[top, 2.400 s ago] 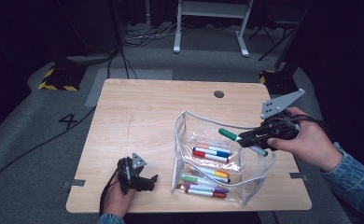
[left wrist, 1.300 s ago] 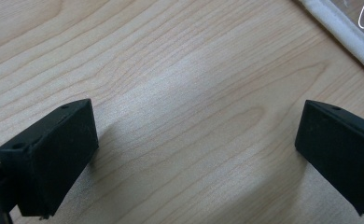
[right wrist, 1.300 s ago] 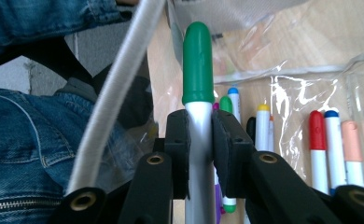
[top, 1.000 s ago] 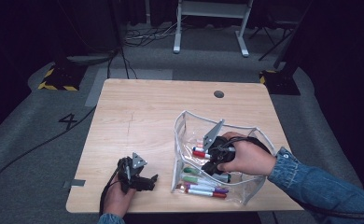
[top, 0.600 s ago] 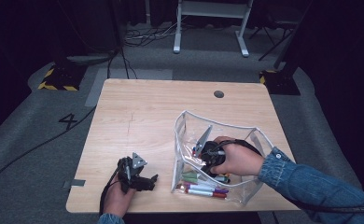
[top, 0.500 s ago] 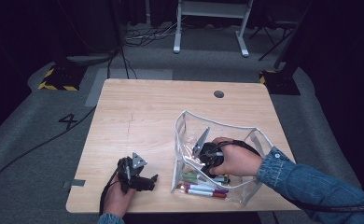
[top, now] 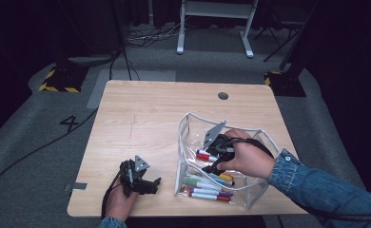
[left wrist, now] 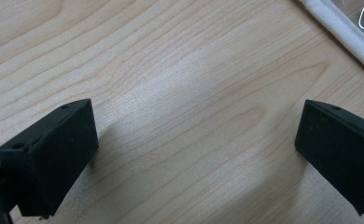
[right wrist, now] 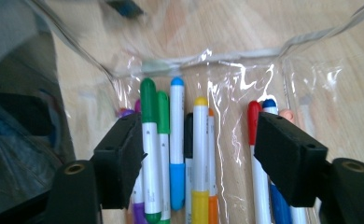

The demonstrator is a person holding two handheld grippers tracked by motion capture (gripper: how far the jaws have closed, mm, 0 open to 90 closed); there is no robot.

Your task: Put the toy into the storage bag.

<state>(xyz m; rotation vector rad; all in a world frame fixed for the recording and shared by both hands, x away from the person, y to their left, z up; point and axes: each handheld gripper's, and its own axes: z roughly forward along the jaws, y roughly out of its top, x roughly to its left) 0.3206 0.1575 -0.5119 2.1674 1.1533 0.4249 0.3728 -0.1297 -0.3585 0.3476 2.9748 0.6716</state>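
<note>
A clear plastic pouch [top: 187, 137] with white trim stands open on the wooden table [top: 145, 109]. Several markers [top: 207, 183] lie inside it. A hand holds my right gripper [top: 211, 159] down inside the pouch, open just above the markers. In the right gripper view, the right gripper [right wrist: 199, 140] has a green marker [right wrist: 148, 140] beside its left jaw, a yellow marker [right wrist: 199, 154] between the jaws and a red marker [right wrist: 254, 135] near the right jaw. Nothing is gripped. My left gripper [top: 143, 179] rests open on the table left of the pouch. In its own view the left gripper [left wrist: 196, 135] has only bare wood between its jaws.
The pouch's white trim [left wrist: 339, 28] crosses the top right corner of the left gripper view. A round hole [top: 223, 95] sits in the table's far side. A cable [top: 108, 192] trails from the left gripper over the front edge. Dark floor with cables surrounds the table.
The right gripper, which held a green marker above the pouch's right side, has gone down into the pouch and opened. The green marker now lies among the others. The left gripper has not moved.
</note>
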